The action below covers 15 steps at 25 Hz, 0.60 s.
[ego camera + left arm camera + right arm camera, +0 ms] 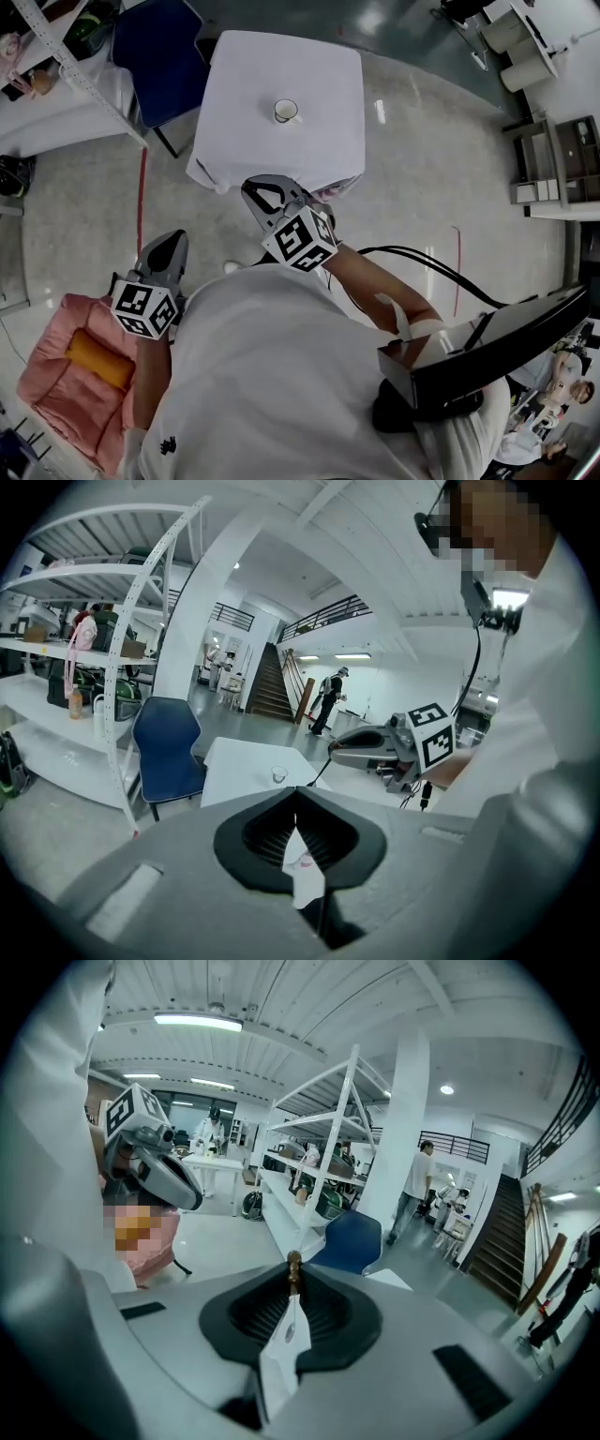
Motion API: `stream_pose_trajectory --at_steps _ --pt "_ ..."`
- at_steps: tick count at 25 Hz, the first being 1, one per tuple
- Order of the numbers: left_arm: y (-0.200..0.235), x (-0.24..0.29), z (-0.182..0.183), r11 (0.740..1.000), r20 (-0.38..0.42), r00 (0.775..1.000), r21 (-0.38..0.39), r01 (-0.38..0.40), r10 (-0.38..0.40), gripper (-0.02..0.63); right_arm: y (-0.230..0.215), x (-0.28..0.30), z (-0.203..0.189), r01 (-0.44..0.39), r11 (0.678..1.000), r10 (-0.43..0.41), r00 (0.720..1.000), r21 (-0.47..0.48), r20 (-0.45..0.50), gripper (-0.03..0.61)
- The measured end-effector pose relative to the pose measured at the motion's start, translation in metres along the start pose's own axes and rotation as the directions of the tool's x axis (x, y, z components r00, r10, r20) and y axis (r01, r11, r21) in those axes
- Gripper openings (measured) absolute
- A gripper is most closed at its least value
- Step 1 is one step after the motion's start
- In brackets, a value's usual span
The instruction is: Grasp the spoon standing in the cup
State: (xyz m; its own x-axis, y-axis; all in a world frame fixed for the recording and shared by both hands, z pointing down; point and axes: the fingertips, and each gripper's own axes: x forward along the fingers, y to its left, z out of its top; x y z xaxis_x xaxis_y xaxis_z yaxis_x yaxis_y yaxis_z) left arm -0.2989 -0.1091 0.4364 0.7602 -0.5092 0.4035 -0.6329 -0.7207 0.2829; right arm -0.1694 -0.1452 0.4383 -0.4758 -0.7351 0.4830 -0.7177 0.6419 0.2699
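Note:
A white cup (286, 111) stands on a small white table (281, 56) ahead of me; no spoon shows in it from here. The cup (278, 774) looks tiny and far off in the left gripper view. My right gripper (258, 190) hovers short of the table's near edge, jaws pointing toward it. Its jaws (292, 1274) are shut on a thin thing: a brown wooden spoon end (293, 1262) sticks out at the tips, the rest hidden. My left gripper (169, 240) hangs lower left, beside my body, shut and holding nothing (296, 803).
A blue chair (155, 56) stands at the table's left. A pink cushioned seat (75, 375) sits at my lower left. White shelving (66, 47) runs along the far left. A black cable (422, 258) trails over the floor on my right. People walk in the distance.

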Motion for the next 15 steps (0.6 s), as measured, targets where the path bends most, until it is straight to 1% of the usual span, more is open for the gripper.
stream_pose_trajectory --at_steps 15 --pt "-0.006 0.056 0.023 1.000 -0.009 1.000 0.000 -0.001 0.001 0.012 -0.049 0.004 -0.015 -0.023 1.000 0.023 1.000 -0.002 0.006 0.043"
